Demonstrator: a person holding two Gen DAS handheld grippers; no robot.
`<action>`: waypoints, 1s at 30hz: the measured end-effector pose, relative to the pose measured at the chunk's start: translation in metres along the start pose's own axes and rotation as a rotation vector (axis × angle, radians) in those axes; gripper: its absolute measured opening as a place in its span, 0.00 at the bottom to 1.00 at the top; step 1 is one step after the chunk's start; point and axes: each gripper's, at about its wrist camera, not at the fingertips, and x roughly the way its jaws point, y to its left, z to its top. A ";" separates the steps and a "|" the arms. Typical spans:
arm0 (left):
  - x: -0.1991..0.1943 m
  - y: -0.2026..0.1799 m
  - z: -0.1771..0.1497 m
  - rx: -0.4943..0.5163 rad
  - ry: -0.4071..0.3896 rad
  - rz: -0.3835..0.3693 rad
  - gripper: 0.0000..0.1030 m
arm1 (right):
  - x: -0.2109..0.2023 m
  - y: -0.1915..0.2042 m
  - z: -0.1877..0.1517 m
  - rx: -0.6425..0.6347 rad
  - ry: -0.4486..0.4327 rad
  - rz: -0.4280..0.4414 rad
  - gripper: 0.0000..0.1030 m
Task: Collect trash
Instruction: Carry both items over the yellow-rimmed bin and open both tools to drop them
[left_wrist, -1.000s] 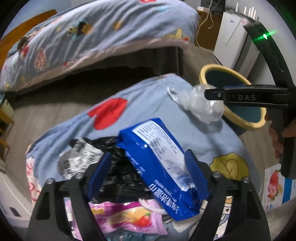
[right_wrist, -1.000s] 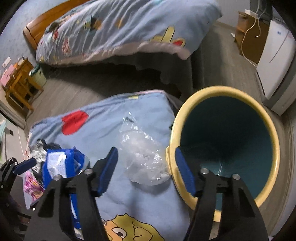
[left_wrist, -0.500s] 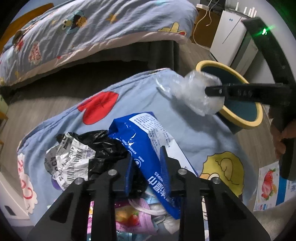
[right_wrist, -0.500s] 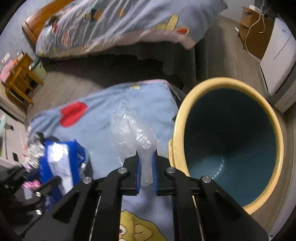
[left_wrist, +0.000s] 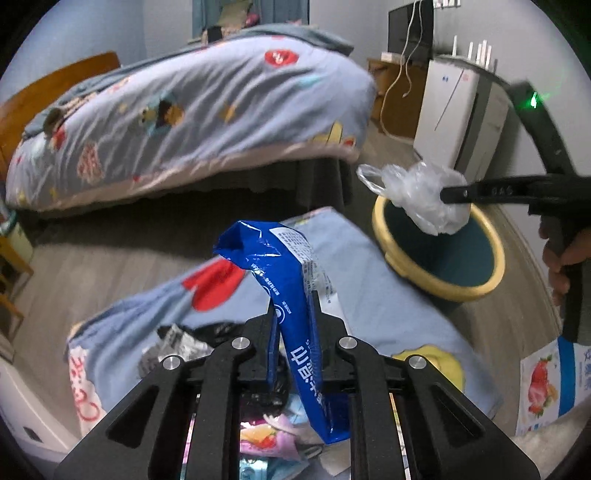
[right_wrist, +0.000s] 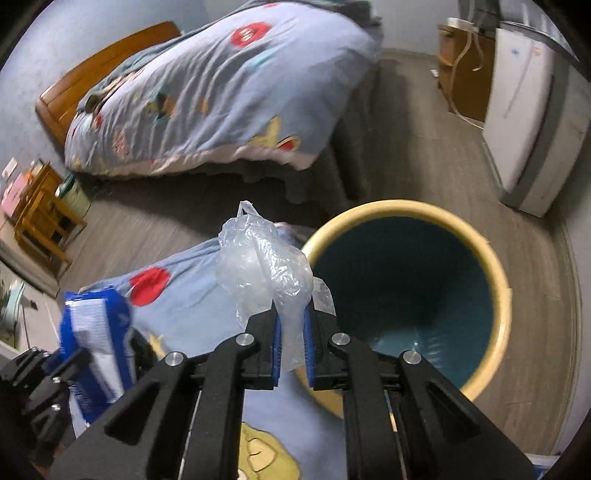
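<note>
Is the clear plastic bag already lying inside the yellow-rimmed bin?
No: the clear plastic bag is pinched in the right tool, above the yellow-rimmed bin.

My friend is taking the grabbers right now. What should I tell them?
Left gripper: jaws closing on the blue wipes pack, lifted off the blanket.
Right gripper: shut on the clear plastic bag, held beside the yellow-rimmed bin.
Done: both pieces picked up; nothing seen in the bin.
Left: drop both in the bin, then collect the black bag, the crumpled wrapper and the pink packet on the blanket.
</note>
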 end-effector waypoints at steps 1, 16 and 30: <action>-0.003 -0.002 0.004 -0.001 -0.012 -0.001 0.14 | -0.002 -0.010 0.003 0.027 -0.008 -0.008 0.09; 0.018 -0.082 0.056 0.041 -0.039 -0.126 0.14 | 0.002 -0.098 -0.002 0.051 0.001 -0.134 0.09; 0.093 -0.159 0.084 0.133 0.005 -0.174 0.15 | 0.012 -0.141 -0.015 0.213 0.039 -0.142 0.11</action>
